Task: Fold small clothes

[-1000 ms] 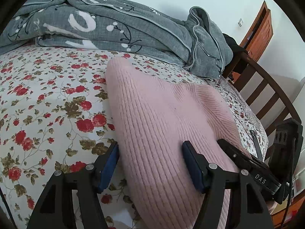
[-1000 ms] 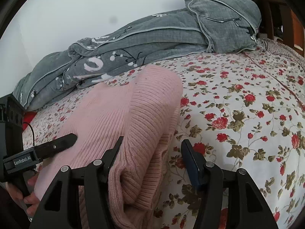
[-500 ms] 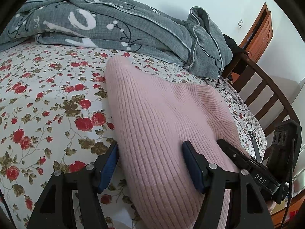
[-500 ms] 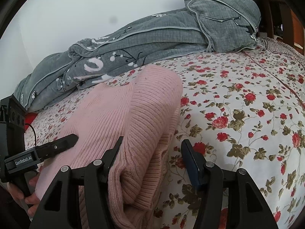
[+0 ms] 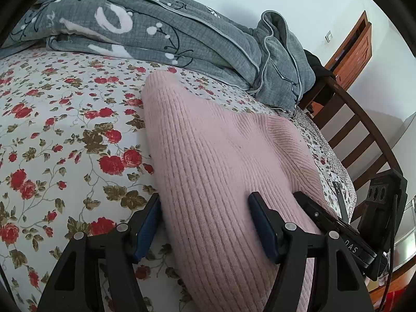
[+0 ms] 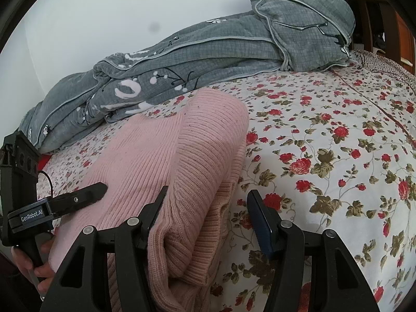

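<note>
A folded pink ribbed knit sweater (image 5: 221, 161) lies on the flowered bedsheet (image 5: 65, 130). My left gripper (image 5: 205, 223) is open, its fingers straddling the sweater's near left edge. My right gripper (image 6: 208, 215) is open, straddling the sweater's (image 6: 182, 156) near right edge, where folded layers show. Each gripper appears in the other's view: the right one (image 5: 335, 223) at the sweater's right side, the left one (image 6: 65, 202) resting on its left side, held by a hand.
A crumpled grey quilt (image 5: 161, 26) lies along the far side of the bed by the white wall; it also shows in the right wrist view (image 6: 208, 52). A dark wooden footboard (image 5: 364, 135) stands at the bed's end, a wooden door (image 5: 356, 41) beyond it.
The left wrist view has shifted slightly, the quilt sitting higher and further left. The sweater and both open grippers stay about where they were.
</note>
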`<act>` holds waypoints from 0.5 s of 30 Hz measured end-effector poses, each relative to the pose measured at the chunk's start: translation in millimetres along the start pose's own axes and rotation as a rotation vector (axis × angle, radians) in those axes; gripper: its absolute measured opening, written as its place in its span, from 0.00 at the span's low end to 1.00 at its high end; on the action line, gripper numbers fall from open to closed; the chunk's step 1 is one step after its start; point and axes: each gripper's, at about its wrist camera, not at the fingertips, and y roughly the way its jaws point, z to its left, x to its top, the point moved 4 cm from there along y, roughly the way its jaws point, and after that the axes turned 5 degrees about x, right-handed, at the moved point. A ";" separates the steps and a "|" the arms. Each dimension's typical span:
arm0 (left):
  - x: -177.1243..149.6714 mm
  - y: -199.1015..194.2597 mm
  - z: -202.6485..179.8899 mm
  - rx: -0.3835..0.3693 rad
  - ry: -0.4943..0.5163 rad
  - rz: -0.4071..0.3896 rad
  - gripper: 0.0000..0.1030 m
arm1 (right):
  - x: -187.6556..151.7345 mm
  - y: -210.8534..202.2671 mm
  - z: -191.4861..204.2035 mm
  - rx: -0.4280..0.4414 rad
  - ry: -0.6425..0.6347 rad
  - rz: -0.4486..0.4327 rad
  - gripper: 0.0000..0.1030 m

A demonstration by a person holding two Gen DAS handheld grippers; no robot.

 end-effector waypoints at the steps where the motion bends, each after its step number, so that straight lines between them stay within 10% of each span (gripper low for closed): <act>1: -0.1 0.1 0.1 0.000 0.000 -0.001 0.65 | 0.0 0.0 0.0 0.000 -0.001 0.000 0.54; 15: -1.9 -0.3 0.3 -0.002 -0.002 0.000 0.65 | 0.3 -0.9 0.1 0.011 0.012 0.005 0.54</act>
